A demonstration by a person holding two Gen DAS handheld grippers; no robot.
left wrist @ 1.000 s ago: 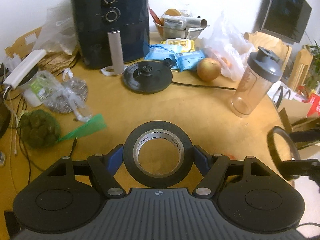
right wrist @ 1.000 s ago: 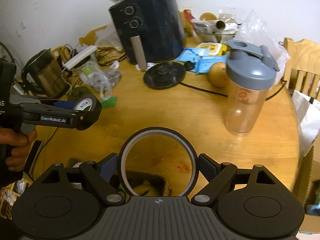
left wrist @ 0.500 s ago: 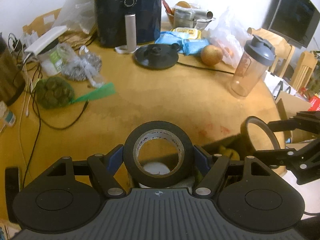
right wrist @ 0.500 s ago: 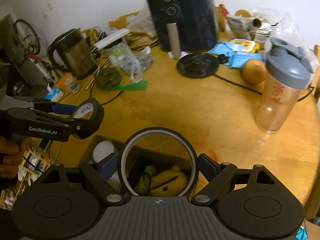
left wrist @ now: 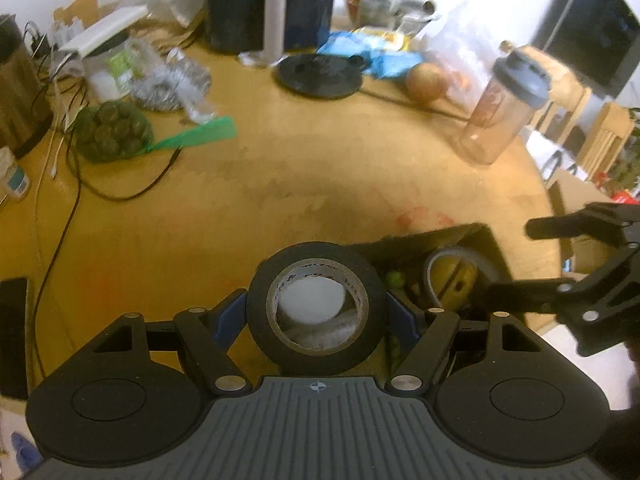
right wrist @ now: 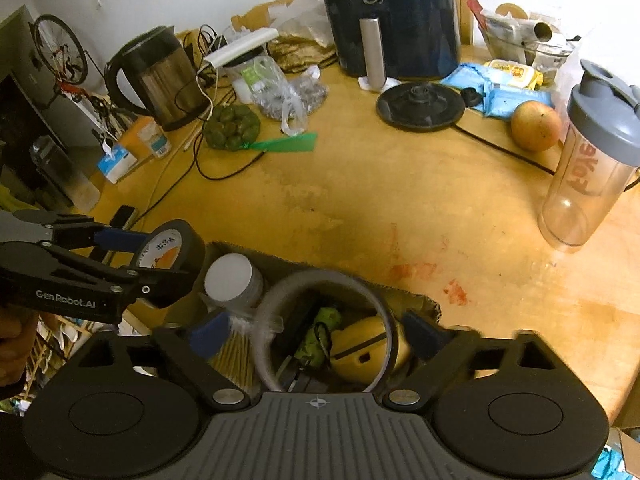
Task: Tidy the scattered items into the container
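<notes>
Over the dark container [right wrist: 416, 300] at the near edge of the wooden worktop [right wrist: 400, 208], both pairs of tongs hover side by side. The right tongs [right wrist: 318, 330] are opening at this moment: the thin, wide tape ring [right wrist: 267, 322] is between the blue pads, but these stand clear of its sides, and the blurred ring seems to be dropping into the container, above a yellow object [right wrist: 360, 354] and a small green thing [right wrist: 326, 322] that lie there already. The left tongs [left wrist: 316, 314] grip the thick black tape roll [left wrist: 316, 308] by its outer sides, and in the left wrist view its hole frames a white round lid [right wrist: 230, 276] that sits in the left end of the container. I judge the step in hand is the release of both rolls into the container. To do it well, the right tongs should open fully and lift straight up, so that no pad catches the thin ring. The left tongs, whose jaws begin to widen too, should first come well inside the rim, beside the white lid and not on top of it, then let go low, so the roll does not bounce out or roll across the worktop.
</notes>
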